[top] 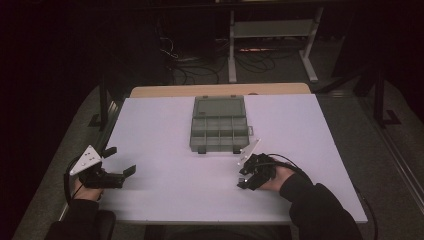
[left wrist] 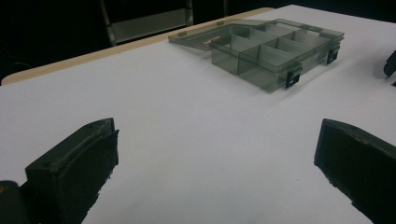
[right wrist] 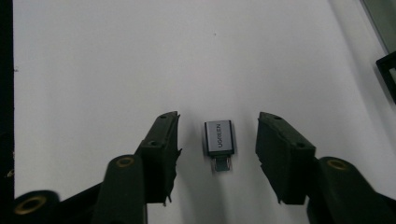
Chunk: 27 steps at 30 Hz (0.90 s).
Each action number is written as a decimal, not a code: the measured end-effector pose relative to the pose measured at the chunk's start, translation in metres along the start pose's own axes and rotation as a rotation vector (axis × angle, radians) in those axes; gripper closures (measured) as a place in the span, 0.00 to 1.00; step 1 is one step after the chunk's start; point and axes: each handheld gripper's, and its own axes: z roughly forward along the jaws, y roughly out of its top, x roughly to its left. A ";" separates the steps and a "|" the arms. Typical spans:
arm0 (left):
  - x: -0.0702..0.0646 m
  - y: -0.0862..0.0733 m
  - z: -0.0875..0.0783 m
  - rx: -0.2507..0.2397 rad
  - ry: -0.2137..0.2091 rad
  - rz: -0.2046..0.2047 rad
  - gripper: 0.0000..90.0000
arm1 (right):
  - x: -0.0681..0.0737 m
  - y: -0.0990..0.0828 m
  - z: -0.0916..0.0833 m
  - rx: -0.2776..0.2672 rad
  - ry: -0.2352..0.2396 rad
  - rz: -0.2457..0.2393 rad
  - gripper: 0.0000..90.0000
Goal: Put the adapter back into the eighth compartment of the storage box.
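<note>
Straddling a small silver-grey metal adapter with a stubby plug end (right wrist: 219,140), the right gripper (right wrist: 217,140) points down at the white table top (right wrist: 116,60), its two black jaws standing one on each side of the adapter with a gap of bare table between each pad and the metal. The pads do not yet press on it, so the jaws are partly open around it, not gripping. In the high view the right gripper (top: 243,175) sits near the front right of the table, just short of the box's front corner.

The step in hand looks like the pick-up of the adapter. The next move calls for closing the jaws evenly on its two long sides, keeping it centred so it does not twist or skid on the smooth surface, then lifting it straight up.

Beyond it lies the smoke-grey clear plastic compartment box (top: 219,131), its lid folded back flat and its compartments showing nothing inside; it is the likely place for the adapter.

The left gripper (top: 120,162) rests at the table's front left, well apart from both, jaws wide and holding nothing.
</note>
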 end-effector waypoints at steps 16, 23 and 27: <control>0.000 0.000 0.000 0.000 0.000 0.000 0.00 | 0.002 0.002 0.002 0.015 -0.022 -0.029 0.82; 0.000 0.000 0.000 -0.001 -0.002 -0.001 0.00 | -0.001 0.003 0.002 0.020 -0.008 -0.007 0.83; 0.000 0.000 0.000 -0.001 -0.002 -0.001 0.00 | -0.002 0.005 0.002 0.020 -0.008 0.000 0.83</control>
